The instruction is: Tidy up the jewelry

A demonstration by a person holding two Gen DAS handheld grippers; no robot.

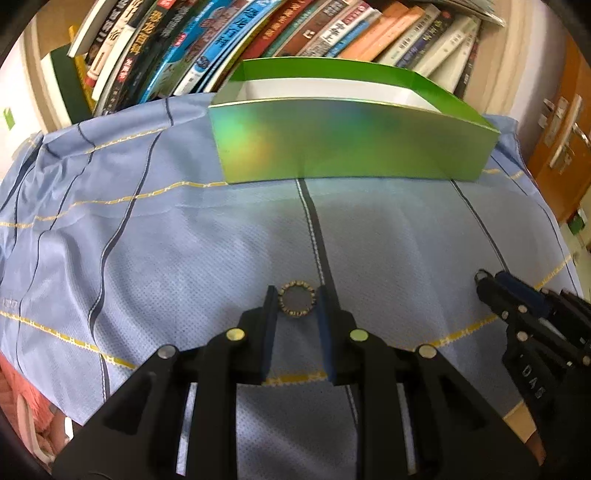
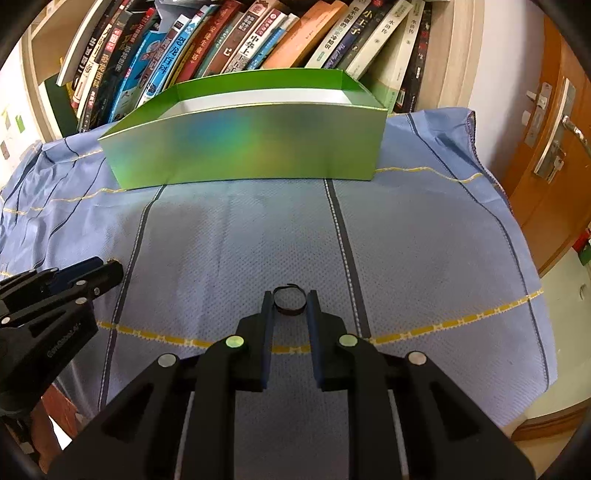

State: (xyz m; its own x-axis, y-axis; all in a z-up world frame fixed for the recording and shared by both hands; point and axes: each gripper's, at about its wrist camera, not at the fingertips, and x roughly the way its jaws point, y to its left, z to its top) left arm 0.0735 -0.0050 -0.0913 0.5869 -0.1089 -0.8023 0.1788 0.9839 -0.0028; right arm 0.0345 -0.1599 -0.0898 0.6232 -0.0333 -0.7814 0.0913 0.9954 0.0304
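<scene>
The green box (image 1: 347, 144) stands open-topped on the blue striped cloth (image 1: 184, 240), with a row of books (image 1: 258, 33) leaning on the shelf just behind it, and everything else is placed from that box; nearer the camera than its left part, the left gripper (image 1: 297, 302) is lowered to the cloth with its jaws narrowed around a round beaded ring (image 1: 296, 302), the left finger pad (image 1: 271, 306) meeting the ring's rim and the right pad just at its other side, so it appears pinched between them while it lies on the cloth; in the right wrist view the same left gripper (image 2: 110, 271) shows from the side, well in front of the box's left corner (image 2: 236, 144); in front of the box's middle there, the right gripper (image 2: 289, 301) reaches down to the cloth (image 2: 424, 240), its jaws drawn in on a thin dark ring (image 2: 289, 300) standing between the pads, which touch its sides; to the right of the box, beyond the cloth's edge, a brown door (image 2: 546, 147) with a metal handle stands shut.
</scene>
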